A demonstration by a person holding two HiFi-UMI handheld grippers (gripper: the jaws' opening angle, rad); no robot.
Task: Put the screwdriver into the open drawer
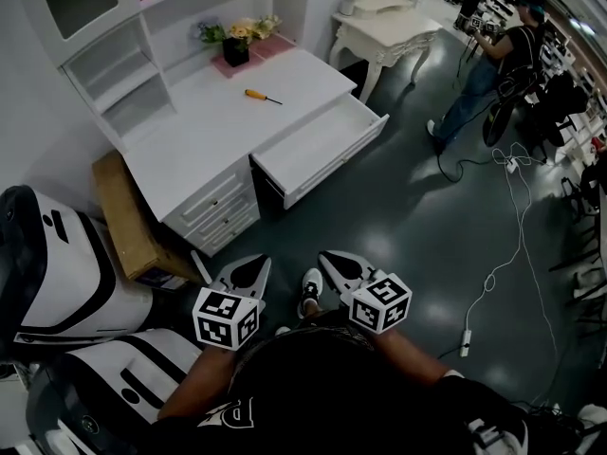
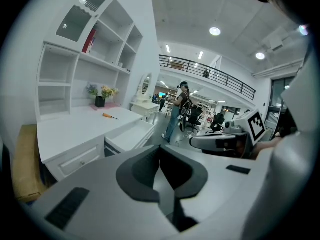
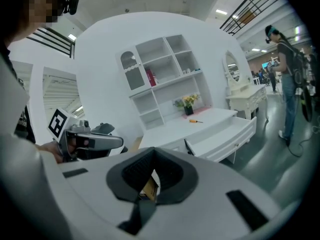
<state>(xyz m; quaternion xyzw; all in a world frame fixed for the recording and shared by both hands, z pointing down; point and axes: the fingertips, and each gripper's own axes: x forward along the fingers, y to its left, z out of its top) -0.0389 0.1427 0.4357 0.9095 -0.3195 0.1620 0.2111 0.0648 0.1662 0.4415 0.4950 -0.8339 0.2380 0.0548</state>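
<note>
Furniture showroom hall, white desk with shelf hutch, ornate dressing table, mezzanine railing, recessed ceiling lights

Dark floor lies open between you and the surface; the pulled-out drawer juts into it, open from above; bare surface surrounds the screwdriver; the flower pot and shelves stand behind it; a cardboard box stands at the surface's left end.

You wear a black short-sleeved top with white lettering. Your left gripper and right gripper have white shells and dark grey jaw pads. Behind each pair of jaws sits a cube of black-and-white square markers.
</note>
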